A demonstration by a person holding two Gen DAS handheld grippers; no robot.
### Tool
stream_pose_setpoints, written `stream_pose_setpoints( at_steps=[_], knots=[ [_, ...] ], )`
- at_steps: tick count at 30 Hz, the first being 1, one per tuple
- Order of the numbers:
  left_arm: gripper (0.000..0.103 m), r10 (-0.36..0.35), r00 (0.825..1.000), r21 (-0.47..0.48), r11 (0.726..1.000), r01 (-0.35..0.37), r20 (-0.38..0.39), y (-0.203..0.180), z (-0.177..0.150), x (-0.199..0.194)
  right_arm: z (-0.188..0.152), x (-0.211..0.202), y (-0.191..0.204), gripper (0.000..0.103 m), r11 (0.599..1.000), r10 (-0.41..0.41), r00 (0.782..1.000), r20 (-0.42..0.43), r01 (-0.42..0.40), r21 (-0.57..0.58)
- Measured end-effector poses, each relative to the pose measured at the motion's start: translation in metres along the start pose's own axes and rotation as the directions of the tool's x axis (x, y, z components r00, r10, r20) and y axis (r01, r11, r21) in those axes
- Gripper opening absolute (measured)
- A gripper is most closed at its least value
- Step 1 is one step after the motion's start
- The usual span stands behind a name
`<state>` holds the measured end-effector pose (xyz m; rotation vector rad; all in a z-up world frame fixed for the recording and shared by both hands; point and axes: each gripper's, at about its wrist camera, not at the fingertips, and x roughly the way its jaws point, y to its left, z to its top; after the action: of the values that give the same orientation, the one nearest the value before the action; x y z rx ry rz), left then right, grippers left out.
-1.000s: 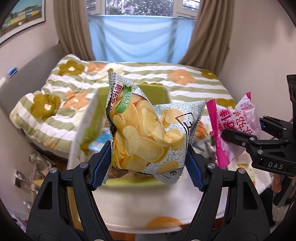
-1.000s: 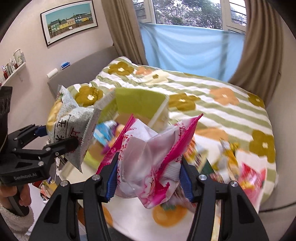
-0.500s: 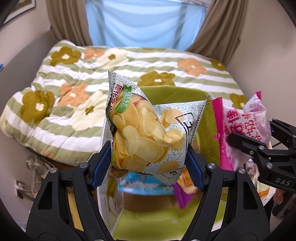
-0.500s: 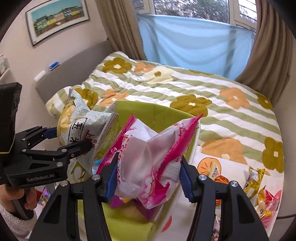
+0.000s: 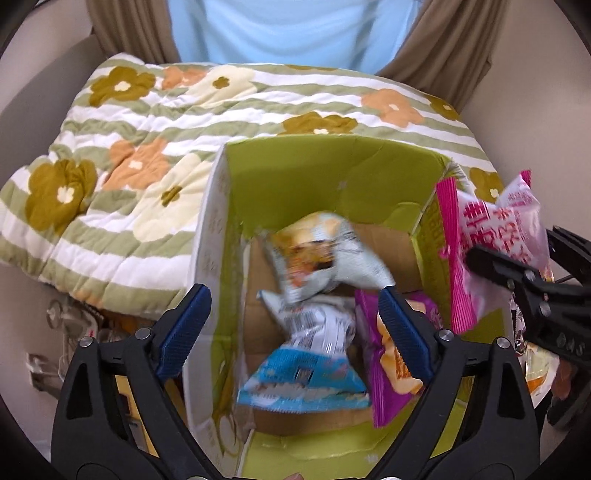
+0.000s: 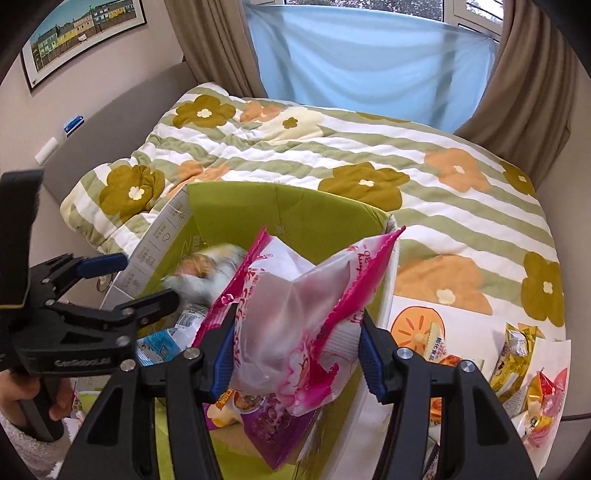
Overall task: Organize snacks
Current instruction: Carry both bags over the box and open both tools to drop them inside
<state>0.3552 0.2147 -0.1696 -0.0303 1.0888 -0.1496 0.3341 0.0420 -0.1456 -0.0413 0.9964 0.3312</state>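
The left gripper (image 5: 293, 325) hangs with its fingers spread and empty over the green box (image 5: 325, 162), where a blurred chip bag (image 5: 325, 251) lies atop other packets, while the right gripper (image 6: 297, 354) pinches a pink snack bag (image 6: 295, 314) above the box's right side, the flowered quilt (image 6: 369, 147) beyond.

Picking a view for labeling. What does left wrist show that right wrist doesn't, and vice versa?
Left wrist only: the box floor, with a blue bag under the blurred chip bag, and the left gripper seen open and empty from behind.

Right wrist only: the snacks beside the box, the picture on the wall, and the person's hand.

Both: the green box, the pink bag shut in the right gripper, the quilt.
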Motion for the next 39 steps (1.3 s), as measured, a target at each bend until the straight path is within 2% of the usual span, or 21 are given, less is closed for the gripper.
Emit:
stream_pose_setpoints(
  at_steps=[5,12,16,17,19,20,21,28,39],
  knots=[
    [0.091,0.027,1.0,-0.047,0.998,-0.027,0.0,0.006,-0.014,-0.013,0.006,0.01,-0.001,0.053,0.999,0.035,0.999,-0.012,-0.035,-0.023],
    [0.091,0.054,0.998,-0.089,0.995,-0.055,-0.008,0.01,-0.018,-0.011,0.025,0.031,-0.004,0.053,0.998,0.03,0.999,-0.038,-0.032,-0.053],
    [0.091,0.051,0.999,-0.113,0.992,-0.052,-0.008,0.012,-0.016,-0.011,0.032,0.043,-0.001,0.056,0.997,-0.022,0.998,-0.054,0.018,-0.07],
    [0.091,0.05,0.999,-0.118,0.992,-0.051,-0.012,0.013,-0.015,-0.01,0.033,0.045,-0.002,0.062,0.997,-0.024,0.998,-0.051,0.021,-0.068],
    [0.091,0.051,0.999,-0.129,0.99,-0.052,-0.016,0.017,-0.015,-0.01,0.033,0.043,-0.004,0.083,0.999,-0.016,0.999,-0.033,0.014,-0.05],
    [0.091,0.052,0.999,-0.131,0.99,-0.053,-0.015,0.017,-0.016,-0.01,0.032,0.039,-0.005,0.101,0.999,-0.003,1.0,-0.018,0.003,-0.039],
    [0.091,0.055,0.998,-0.132,0.99,-0.056,-0.012,0.018,-0.016,-0.012,0.031,0.037,-0.006,0.103,0.999,0.002,1.0,-0.014,-0.003,-0.036],
    [0.091,0.062,0.998,-0.121,0.991,-0.062,-0.007,0.015,-0.021,-0.018,0.009,0.022,-0.007,0.103,0.999,0.031,0.999,-0.022,-0.031,-0.019],
    [0.091,0.074,0.996,-0.083,0.994,-0.07,0.048,0.001,-0.032,-0.06,-0.003,-0.026,0.003,0.103,1.0,0.007,0.999,0.05,-0.007,0.011]
  ],
)
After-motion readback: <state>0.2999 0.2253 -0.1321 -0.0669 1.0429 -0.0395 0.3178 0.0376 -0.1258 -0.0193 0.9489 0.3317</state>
